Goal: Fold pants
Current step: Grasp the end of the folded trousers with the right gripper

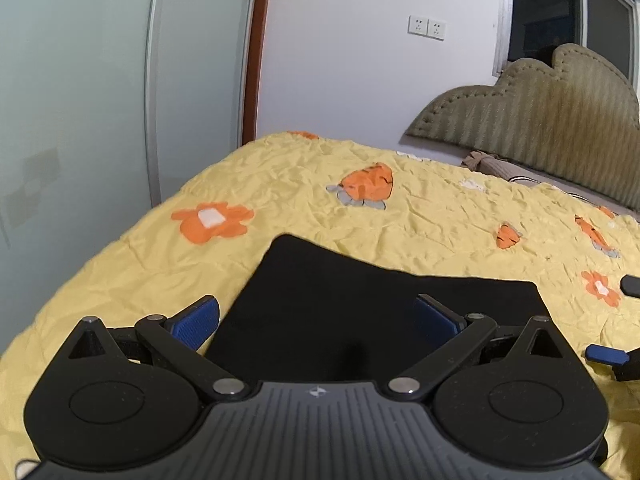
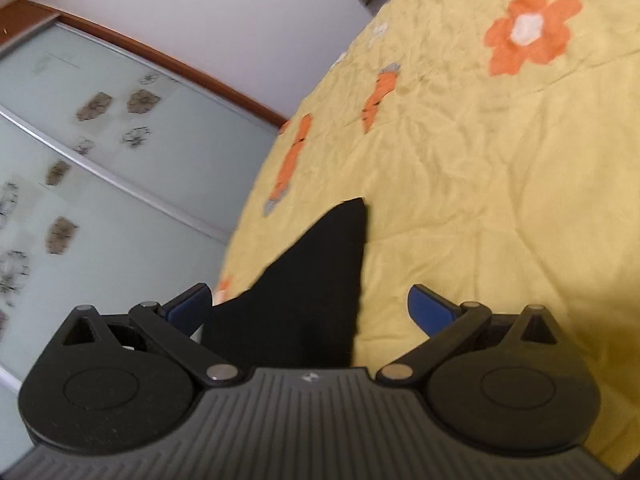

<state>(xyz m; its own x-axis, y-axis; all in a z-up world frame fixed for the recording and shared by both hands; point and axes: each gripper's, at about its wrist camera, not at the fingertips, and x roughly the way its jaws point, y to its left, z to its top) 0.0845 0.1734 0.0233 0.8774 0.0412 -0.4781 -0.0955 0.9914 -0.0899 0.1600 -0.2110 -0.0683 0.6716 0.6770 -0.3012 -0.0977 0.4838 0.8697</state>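
Both hand-held grippers, left [image 1: 318, 322] and right [image 2: 310, 310], wide apart, empty, above black pants [image 1: 340, 300]; headboard [image 1: 540, 128] only leftward.

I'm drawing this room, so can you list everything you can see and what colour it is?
pants: one, black, lying flat on the quilt just ahead of both grippers
quilt: one, yellow with orange flowers and carrots, covering the bed
headboard: one, olive-brown, scalloped, at the far end of the bed
cushion: one, brownish, below the headboard
sockets: two, white, on the white wall
wardrobe doors: pale frosted glass with brown flower prints, brown frame, beside the bed
window: one, dark, above the headboard
left gripper: black with blue pads, jaws wide apart over the pants, holding nothing
right gripper: black with blue pads, jaws wide apart, holding nothing
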